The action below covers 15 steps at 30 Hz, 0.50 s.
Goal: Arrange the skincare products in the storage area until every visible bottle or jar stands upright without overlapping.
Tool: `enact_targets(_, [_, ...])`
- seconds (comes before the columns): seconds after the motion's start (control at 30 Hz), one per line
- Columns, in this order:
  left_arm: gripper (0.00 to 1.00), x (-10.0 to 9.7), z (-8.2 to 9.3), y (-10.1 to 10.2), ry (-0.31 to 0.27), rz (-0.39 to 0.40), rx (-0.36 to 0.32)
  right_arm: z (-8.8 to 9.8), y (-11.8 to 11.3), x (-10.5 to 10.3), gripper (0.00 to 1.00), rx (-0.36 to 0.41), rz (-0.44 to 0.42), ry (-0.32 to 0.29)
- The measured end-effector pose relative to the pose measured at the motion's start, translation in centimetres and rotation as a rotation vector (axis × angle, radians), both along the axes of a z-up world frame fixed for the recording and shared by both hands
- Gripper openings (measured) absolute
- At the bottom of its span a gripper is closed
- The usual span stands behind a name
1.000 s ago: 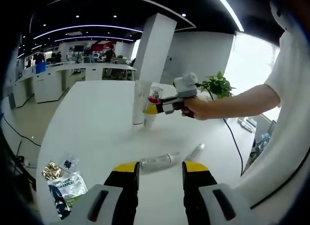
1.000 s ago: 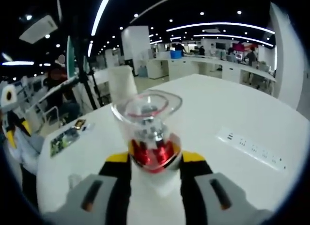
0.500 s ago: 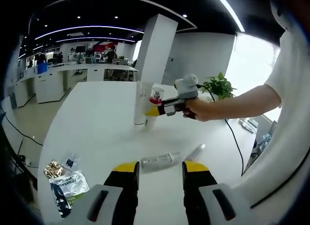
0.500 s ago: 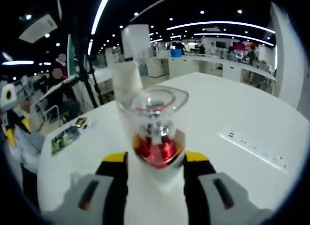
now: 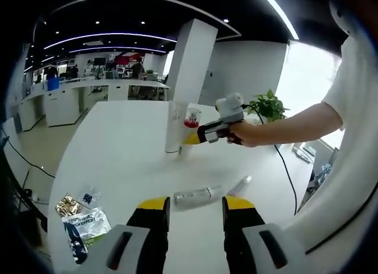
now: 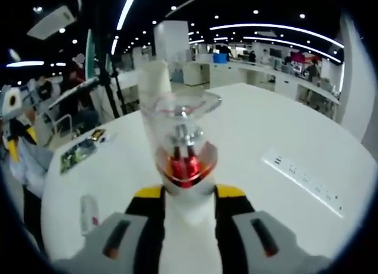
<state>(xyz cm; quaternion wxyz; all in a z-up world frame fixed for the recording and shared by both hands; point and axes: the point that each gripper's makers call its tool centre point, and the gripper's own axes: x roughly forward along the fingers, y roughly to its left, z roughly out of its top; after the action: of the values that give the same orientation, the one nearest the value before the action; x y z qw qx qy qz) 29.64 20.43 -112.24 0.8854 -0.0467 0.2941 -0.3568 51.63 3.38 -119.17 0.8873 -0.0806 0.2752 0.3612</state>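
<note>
Hovering low over the table (image 5: 118,162), the left gripper (image 5: 195,204) is waiting with its fingers apart and nothing between them, lined up on a bottle (image 5: 193,196) lying flat just ahead, probably the next one to stand up. A slimmer tube (image 5: 238,183) is lying beside that. Off to the left, some packets (image 5: 80,221) are sitting near the table's edge. Farther out, the right gripper (image 5: 190,136) is clamping a pump bottle (image 5: 190,118) by its lower body, holding it upright beside a tall white bottle (image 5: 174,126) that is already standing, so the two are lining up without overlapping. From the right gripper view, the pump bottle (image 6: 181,153) is sitting snug between the closed fingers. The table is broad, white and round-edged, with a power strip (image 6: 304,180) lying on it. An open-plan office is stretching behind.
</note>
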Motion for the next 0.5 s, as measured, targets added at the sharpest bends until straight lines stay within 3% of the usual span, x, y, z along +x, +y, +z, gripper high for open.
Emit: enact_targets(0.5, [0.36, -0.21, 0.12, 0.14, -0.005, 0.011, -0.012, 0.32, 0.25, -0.25, 0.35, 0.013, -0.031, 0.017])
